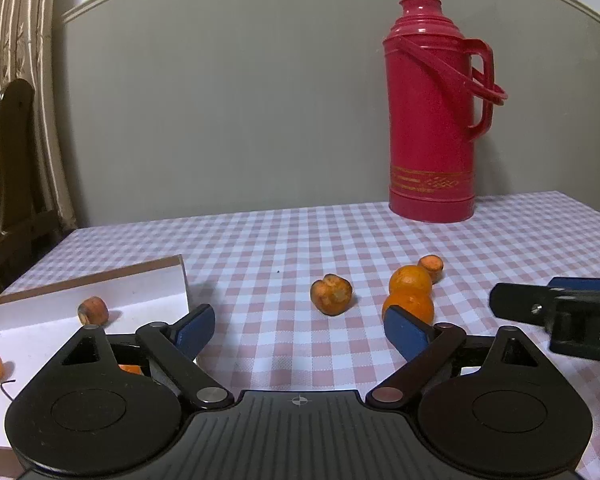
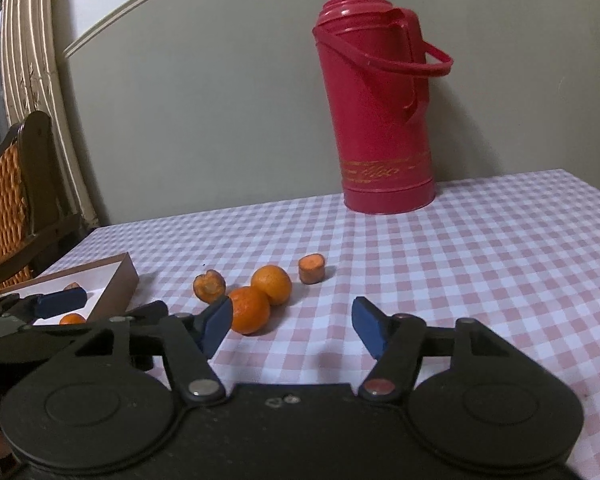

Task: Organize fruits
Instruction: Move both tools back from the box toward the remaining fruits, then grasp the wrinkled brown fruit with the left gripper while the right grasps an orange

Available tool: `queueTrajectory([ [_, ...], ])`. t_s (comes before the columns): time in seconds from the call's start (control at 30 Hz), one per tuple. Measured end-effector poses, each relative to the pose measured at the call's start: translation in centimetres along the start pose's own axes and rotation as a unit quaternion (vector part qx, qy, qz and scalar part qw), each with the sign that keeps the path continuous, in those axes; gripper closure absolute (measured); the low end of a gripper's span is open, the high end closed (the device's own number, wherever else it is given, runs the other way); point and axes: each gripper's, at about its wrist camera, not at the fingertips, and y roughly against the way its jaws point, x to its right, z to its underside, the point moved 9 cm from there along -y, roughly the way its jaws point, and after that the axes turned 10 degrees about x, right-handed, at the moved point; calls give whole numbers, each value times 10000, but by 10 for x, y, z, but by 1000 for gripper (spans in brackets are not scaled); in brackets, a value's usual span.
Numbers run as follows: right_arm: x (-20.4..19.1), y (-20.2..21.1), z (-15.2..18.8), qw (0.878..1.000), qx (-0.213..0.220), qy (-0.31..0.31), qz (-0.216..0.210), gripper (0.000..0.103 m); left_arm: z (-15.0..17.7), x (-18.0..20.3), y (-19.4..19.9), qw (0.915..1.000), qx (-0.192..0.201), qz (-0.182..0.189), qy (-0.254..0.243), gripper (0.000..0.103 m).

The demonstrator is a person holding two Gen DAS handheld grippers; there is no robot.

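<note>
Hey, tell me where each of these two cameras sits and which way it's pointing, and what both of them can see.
Left wrist view: sits on the left gripper, low over the checked table, facing the wall; its open blue-padded fingers show, the white box at left, the right gripper at right.
Right wrist view: sits on the right gripper, further right, facing the same wall; its open fingers show, the left gripper over the box.
Shared: red thermos, two oranges, two carrot pieces, box.

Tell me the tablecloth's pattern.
Pink-and-white checks on the tablecloth; clearest in the right wrist view.
</note>
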Motion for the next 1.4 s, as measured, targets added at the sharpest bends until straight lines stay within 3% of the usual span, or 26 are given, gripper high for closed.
queueTrajectory([
  [0.17,-6,-14,4,9998,-112,-125,-61,52,0,0,-8,9999,-30,32,-147,23],
  [0.23,-9,-20,5,9997,-143,-184,-85,53,0,-1,-12,9999,-65,31,-136,29],
  [0.3,-12,-26,6,9995,-192,-220,-113,54,1,-3,-16,9999,-111,76,-79,41],
  [0.43,-17,-38,10,9992,-277,-263,-138,56,6,-6,-25,9997,-233,72,-6,45],
  [0.5,-17,-45,13,9989,-329,-314,-123,56,8,-8,-29,9996,-280,67,-4,52],
  [0.97,-24,-83,27,9958,-733,-549,-81,57,11,-19,-49,9993,-375,-91,11,53],
  [1.1,-27,-82,25,9965,-677,-476,-144,71,11,-15,-51,9992,-395,-37,-19,53],
  [1.4,-7,-70,20,9974,-652,-291,111,71,11,8,-60,9988,-432,222,-19,53],
])
